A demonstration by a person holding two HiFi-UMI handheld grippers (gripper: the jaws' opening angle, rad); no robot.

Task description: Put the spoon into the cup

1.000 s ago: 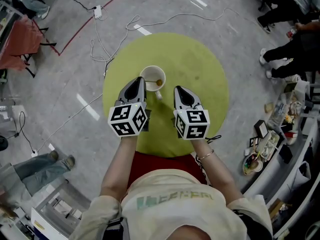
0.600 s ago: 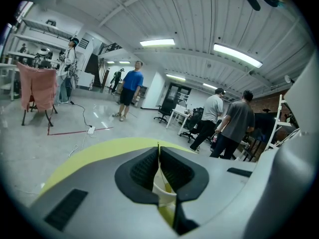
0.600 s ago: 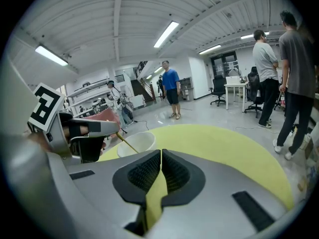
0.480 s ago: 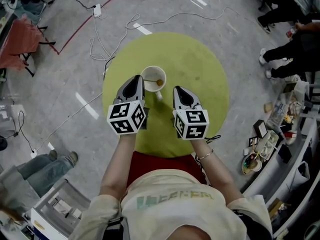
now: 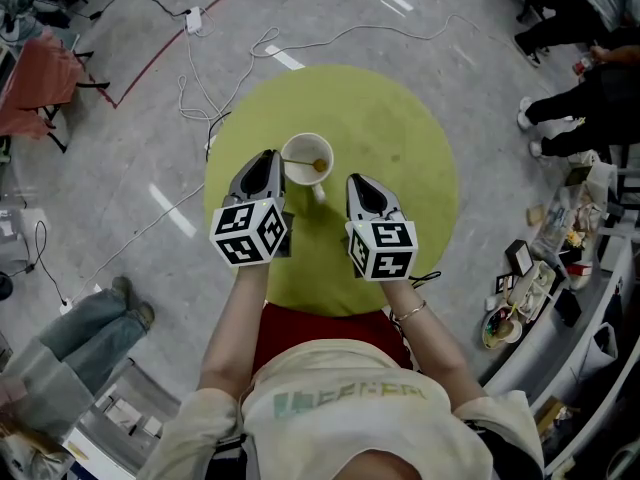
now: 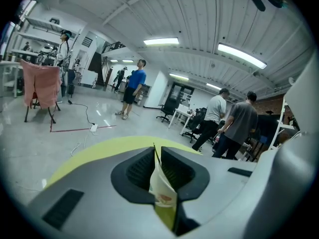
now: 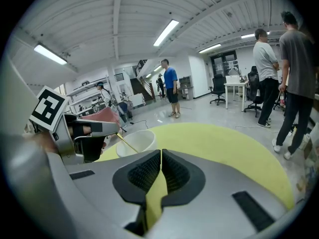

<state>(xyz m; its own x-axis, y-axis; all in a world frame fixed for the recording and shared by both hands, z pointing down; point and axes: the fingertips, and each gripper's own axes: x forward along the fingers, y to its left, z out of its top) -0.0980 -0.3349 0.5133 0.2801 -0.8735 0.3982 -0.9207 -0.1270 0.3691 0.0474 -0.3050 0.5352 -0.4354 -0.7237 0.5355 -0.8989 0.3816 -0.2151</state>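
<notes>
The left gripper [image 5: 268, 160] has its jaws clamped on the thin handle of the spoon [image 5: 312, 164], which slants forward-right from them into the cup [image 5: 307, 135], while the right gripper [image 5: 358, 180], jaws together and empty, waits just right of the cup.

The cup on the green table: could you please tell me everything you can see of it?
The cup is white, round and open-topped, seemingly ceramic, with a small handle toward the person. It stands upright on the round yellow-green table. A gold-coloured spoon has its bowl inside; its thin handle slants over the rim to the left gripper, shut on it.
</notes>
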